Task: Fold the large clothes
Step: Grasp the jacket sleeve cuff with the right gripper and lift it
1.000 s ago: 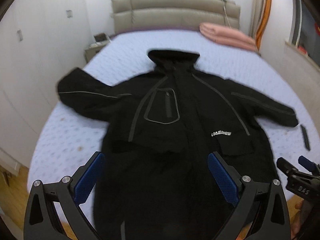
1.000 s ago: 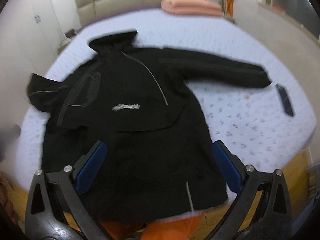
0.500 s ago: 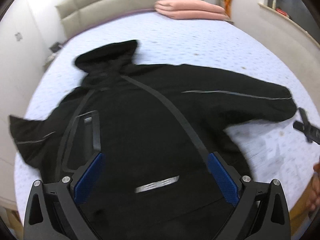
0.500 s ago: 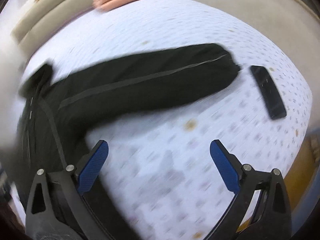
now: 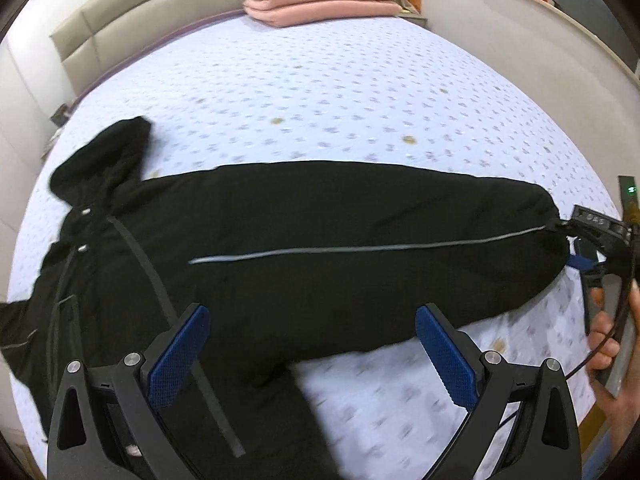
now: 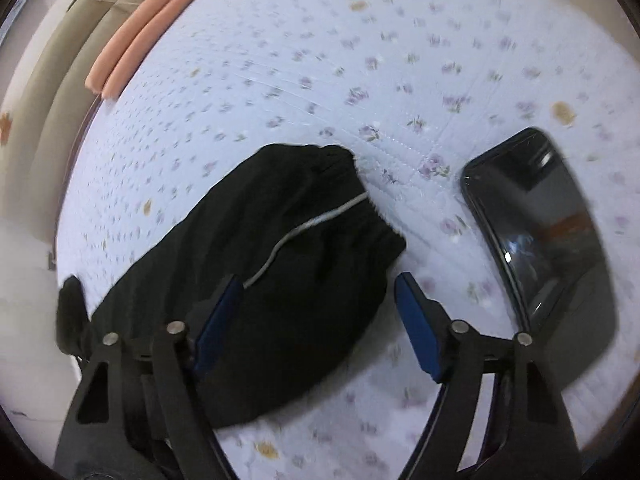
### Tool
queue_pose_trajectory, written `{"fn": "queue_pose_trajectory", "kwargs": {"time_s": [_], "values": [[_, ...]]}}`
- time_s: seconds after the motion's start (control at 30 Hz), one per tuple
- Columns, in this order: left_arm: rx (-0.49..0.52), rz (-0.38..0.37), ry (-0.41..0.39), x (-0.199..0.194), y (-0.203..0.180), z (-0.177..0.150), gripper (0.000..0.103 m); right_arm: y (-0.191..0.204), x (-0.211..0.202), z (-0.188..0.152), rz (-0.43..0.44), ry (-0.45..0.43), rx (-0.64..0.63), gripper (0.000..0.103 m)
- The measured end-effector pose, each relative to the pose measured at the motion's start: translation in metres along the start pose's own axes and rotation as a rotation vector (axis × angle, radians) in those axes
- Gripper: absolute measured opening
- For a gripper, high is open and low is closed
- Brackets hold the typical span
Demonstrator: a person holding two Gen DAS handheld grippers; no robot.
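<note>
I have the black jacket (image 5: 280, 248) lying flat on the bed (image 5: 360, 80), its hood toward the headboard-side left edge and one sleeve (image 6: 288, 240) stretched out toward the right edge. My right gripper (image 6: 316, 320) is at the cuff with jaws apart; one blue pad is over the cloth, the other is off it over the sheet, and nothing is clamped. My left gripper (image 5: 312, 356) hovers above the sleeve near the body, jaws also apart.

In my judgement the step in hand is taking the cuff to fold the sleeve inward. Recommended: drive both pads past the elastic edge and close on both layers. A phone (image 6: 552, 248) lies just beside the cuff; keep the outer finger clear of it. A folded pink blanket (image 5: 320, 4) lies at the headboard, well apart.
</note>
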State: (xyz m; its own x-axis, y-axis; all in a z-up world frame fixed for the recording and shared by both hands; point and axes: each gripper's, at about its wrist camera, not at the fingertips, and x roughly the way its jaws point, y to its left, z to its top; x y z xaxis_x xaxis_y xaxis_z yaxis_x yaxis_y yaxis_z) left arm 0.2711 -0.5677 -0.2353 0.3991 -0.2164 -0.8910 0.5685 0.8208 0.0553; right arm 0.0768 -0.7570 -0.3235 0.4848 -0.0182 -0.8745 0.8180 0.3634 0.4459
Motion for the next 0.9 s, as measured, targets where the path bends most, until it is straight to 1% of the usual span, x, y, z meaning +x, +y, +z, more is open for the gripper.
{"fn": "queue_pose_trajectory", "kwargs": {"time_s": [0.03,0.1,0.13,0.17,0.2,0.23,0.27,0.3,0.37,0.4,0.5,0.53,0.57,0.63,0.67,0.73,0.83,0.9], "values": [[0.002,-0.011,0.004,0.007,-0.007,0.005,0.102,-0.003,0.003,0.001,0.001,0.011,0.013,0.071],[0.013,-0.036,0.021,0.023,-0.018,0.012,0.102,0.000,0.005,0.005,0.018,0.003,-0.001,0.062],[0.019,-0.043,0.034,0.032,-0.024,0.016,0.102,0.004,0.005,0.007,0.010,0.004,-0.028,0.045],[0.023,-0.047,0.045,0.041,-0.028,0.019,0.102,0.011,0.003,0.007,0.004,0.009,-0.068,0.033],[0.026,-0.048,0.056,0.049,-0.031,0.023,0.100,0.013,0.005,0.011,0.016,0.008,-0.084,0.030],[0.026,-0.055,0.062,0.055,-0.034,0.027,0.097,0.019,-0.003,0.012,0.037,-0.003,-0.105,0.022],[0.025,-0.064,0.068,0.060,-0.036,0.030,0.095,0.022,-0.010,0.014,0.057,-0.016,-0.127,0.018],[0.021,-0.070,0.073,0.065,-0.038,0.033,0.095,0.029,-0.027,0.013,0.076,-0.052,-0.163,0.018],[0.011,-0.093,0.076,0.074,-0.039,0.037,0.095,0.037,-0.046,0.012,0.072,-0.099,-0.220,0.018],[0.010,-0.098,0.090,0.083,-0.040,0.038,0.095,0.038,-0.049,0.011,0.065,-0.104,-0.230,0.018],[0.019,-0.101,0.156,0.115,-0.041,0.034,0.093,0.029,-0.025,0.017,0.029,-0.046,-0.220,0.018],[0.028,-0.095,0.181,0.126,-0.043,0.031,0.093,0.025,-0.011,0.017,0.004,-0.008,-0.213,0.018],[0.041,-0.079,0.187,0.134,-0.045,0.028,0.094,0.021,0.001,0.016,-0.009,0.021,-0.210,0.018],[0.048,-0.065,0.177,0.135,-0.050,0.027,0.096,0.016,0.010,0.015,-0.003,0.047,-0.193,0.019],[0.045,-0.062,0.180,0.135,-0.050,0.027,0.097,0.014,0.010,0.016,0.009,0.051,-0.178,0.019],[0.041,-0.064,0.181,0.135,-0.050,0.027,0.097,0.017,0.007,0.017,0.002,0.053,-0.184,0.019],[0.049,-0.064,0.179,0.124,-0.048,0.027,0.096,0.028,-0.007,0.017,-0.010,0.033,-0.221,0.017],[0.046,-0.070,0.156,0.110,-0.041,0.026,0.096,0.038,-0.015,0.019,0.002,0.007,-0.245,0.016]]}}
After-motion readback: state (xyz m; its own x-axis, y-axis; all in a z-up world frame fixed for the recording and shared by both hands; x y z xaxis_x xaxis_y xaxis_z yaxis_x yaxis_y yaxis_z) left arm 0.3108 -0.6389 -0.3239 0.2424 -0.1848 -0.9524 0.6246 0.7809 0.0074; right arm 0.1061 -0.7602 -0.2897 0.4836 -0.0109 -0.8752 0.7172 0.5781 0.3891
